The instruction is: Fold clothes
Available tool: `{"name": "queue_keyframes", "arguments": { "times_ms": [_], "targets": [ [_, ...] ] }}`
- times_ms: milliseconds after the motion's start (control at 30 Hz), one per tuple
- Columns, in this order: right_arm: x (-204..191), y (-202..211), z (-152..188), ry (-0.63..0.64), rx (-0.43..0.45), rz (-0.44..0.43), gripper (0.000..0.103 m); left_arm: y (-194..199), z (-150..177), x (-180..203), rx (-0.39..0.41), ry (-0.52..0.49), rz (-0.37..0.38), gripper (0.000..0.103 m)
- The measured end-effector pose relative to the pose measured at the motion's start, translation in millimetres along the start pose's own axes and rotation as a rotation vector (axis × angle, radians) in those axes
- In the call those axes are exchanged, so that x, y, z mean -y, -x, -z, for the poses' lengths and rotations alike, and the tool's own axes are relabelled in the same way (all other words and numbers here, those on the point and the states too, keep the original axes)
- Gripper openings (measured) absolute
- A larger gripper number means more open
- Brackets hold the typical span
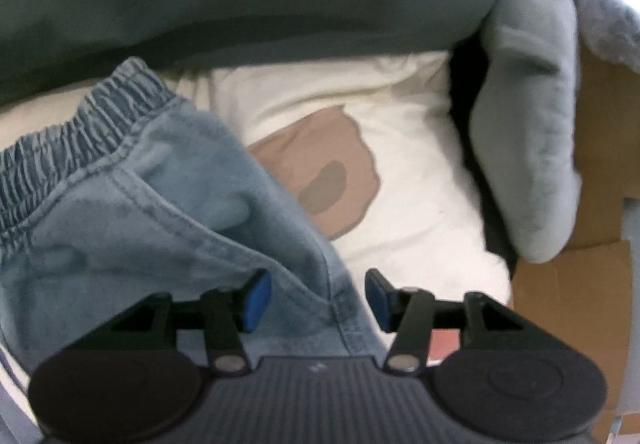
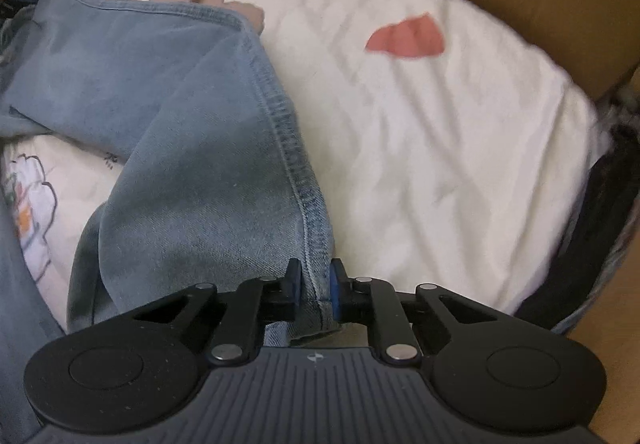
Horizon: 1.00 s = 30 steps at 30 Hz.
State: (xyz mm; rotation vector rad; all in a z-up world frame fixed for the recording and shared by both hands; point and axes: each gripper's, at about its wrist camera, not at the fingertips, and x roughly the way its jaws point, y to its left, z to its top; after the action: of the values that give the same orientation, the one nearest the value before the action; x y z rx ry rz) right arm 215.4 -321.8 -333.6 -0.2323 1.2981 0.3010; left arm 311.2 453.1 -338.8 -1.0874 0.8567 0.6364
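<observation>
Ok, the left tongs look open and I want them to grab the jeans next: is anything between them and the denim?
Nothing visible. The left tongs hang open right over the jeans, with denim showing in the gap between the pads. The right tongs are shut on the jeans' seamed edge.

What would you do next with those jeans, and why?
Probably close the left gripper on the jeans. Its jaws stand open over the denim below the elastic waistband, while the right gripper already pinches a seamed edge. With both ends held, the jeans could be lifted and folded over the quilt.
</observation>
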Motion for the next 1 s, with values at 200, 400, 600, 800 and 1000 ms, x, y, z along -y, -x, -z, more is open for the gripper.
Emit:
{"name": "queue_keyframes", "arguments": {
  "times_ms": [200,400,600,800,1000],
  "targets": [
    [27,24,-23,0.061,0.014,0.175,0.012,-11,-4,-12,0.012,0.061,0.006,0.033],
    [55,23,-52,0.101,0.006,0.269,0.012,2,-11,2,0.064,-0.05,0.026,0.004],
    [78,20,-88,0.09,0.032,0.349,0.01,22,-22,6,0.144,-0.051,0.056,0.003],
    [84,19,-131,0.091,0.056,0.388,0.01,30,-38,16,0.162,-0.061,0.068,0.003],
    [90,15,-169,0.091,0.063,0.421,0.009,30,-47,23,0.184,-0.074,0.087,0.003]
  ]
}}
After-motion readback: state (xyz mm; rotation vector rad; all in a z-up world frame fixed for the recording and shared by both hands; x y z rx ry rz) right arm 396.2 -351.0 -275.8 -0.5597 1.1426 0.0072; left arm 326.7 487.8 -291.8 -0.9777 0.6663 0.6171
